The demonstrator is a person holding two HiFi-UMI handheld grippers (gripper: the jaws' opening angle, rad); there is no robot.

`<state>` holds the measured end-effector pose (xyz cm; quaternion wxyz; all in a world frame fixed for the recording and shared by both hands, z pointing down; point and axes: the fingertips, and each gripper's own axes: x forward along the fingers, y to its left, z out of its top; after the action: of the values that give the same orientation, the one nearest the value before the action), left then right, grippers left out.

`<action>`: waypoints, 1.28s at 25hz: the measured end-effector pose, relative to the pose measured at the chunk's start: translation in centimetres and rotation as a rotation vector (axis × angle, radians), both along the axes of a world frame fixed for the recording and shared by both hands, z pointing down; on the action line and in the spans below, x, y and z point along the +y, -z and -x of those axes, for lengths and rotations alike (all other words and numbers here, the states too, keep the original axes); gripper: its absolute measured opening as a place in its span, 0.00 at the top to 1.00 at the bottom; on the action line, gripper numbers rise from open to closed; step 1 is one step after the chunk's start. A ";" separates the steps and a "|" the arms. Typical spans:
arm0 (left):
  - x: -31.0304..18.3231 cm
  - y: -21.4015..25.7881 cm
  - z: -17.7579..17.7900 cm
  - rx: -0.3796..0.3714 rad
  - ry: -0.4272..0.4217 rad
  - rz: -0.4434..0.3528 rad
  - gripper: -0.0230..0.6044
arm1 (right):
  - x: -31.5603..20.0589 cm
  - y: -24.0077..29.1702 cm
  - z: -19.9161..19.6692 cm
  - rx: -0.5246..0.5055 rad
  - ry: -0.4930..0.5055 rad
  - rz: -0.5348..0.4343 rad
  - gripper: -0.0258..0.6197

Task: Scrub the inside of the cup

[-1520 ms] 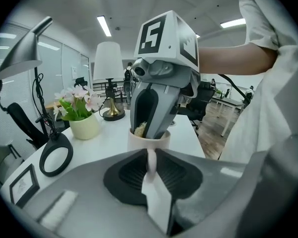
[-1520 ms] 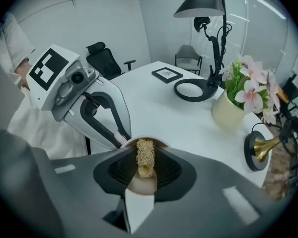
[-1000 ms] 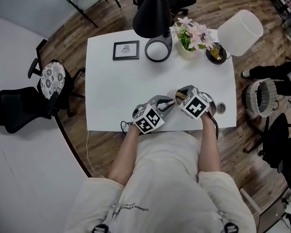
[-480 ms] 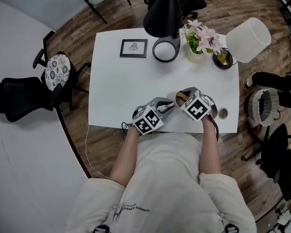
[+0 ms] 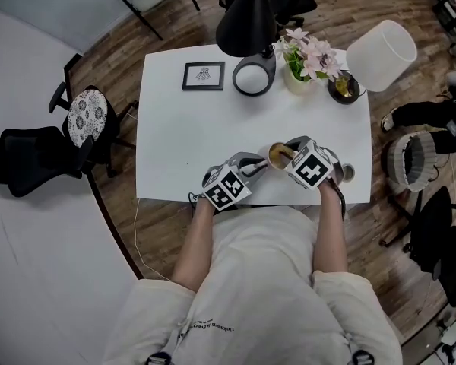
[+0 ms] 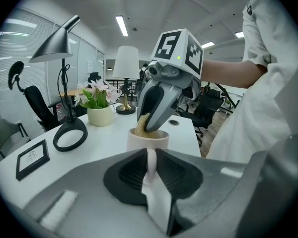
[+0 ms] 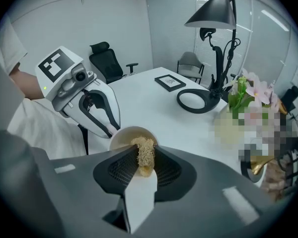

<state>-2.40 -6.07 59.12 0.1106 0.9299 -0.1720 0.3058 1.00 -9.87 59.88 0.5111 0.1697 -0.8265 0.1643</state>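
A pale cup point(image 5: 277, 157) point(image 6: 148, 139) point(image 7: 123, 137) stands near the front edge of the white table point(image 5: 182, 139). My left gripper point(image 5: 252, 168) point(image 6: 150, 163) is shut on the cup's handle point(image 6: 151, 161). My right gripper point(image 5: 287, 155) point(image 7: 144, 160) is shut on a tan fibrous scrubber point(image 7: 143, 152) point(image 6: 141, 124). The scrubber's end dips over the cup's rim into its mouth. Both grippers sit close together, the right one reaching in from the right above the cup.
At the table's far edge stand a black desk lamp with a ring base point(image 5: 251, 77), a small framed picture point(image 5: 203, 75), a pot of pink flowers point(image 5: 304, 59) and a white-shaded lamp point(image 5: 378, 48). A round cable hole point(image 5: 345, 172) lies right of the grippers. Office chairs stand around.
Both grippers and the cup stay almost in place; the right gripper has shifted slightly, so the cup's mouth with the scrubber shows more openly. The head camera's view has drifted a little.
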 end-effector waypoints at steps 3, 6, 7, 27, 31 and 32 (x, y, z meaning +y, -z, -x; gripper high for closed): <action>-0.3 0.0 -0.2 0.002 0.008 -0.007 0.88 | 0.3 0.3 -0.7 0.000 -0.004 0.009 0.78; -0.6 0.2 -0.2 0.009 0.019 -0.008 0.88 | 0.7 0.4 -1.0 -0.001 0.004 0.025 0.78; -0.6 0.2 -0.3 0.008 0.021 -0.009 0.88 | 0.9 0.4 -1.0 -0.001 0.009 0.032 0.78; 0.4 0.5 -0.9 -0.035 0.022 -0.059 0.88 | 3.6 0.9 0.7 -0.056 0.160 0.101 0.79; 0.8 0.4 -1.0 -0.035 0.008 -0.063 0.88 | 3.4 0.5 1.0 -0.078 0.125 0.116 0.79; 0.9 0.4 -1.0 -0.038 0.004 -0.065 0.88 | 3.3 0.5 1.1 -0.089 0.112 0.119 0.79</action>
<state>-1.42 -5.18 58.74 0.0776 0.9266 -0.1860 0.3175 -0.11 -6.60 59.43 0.4915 0.0854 -0.8452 0.1916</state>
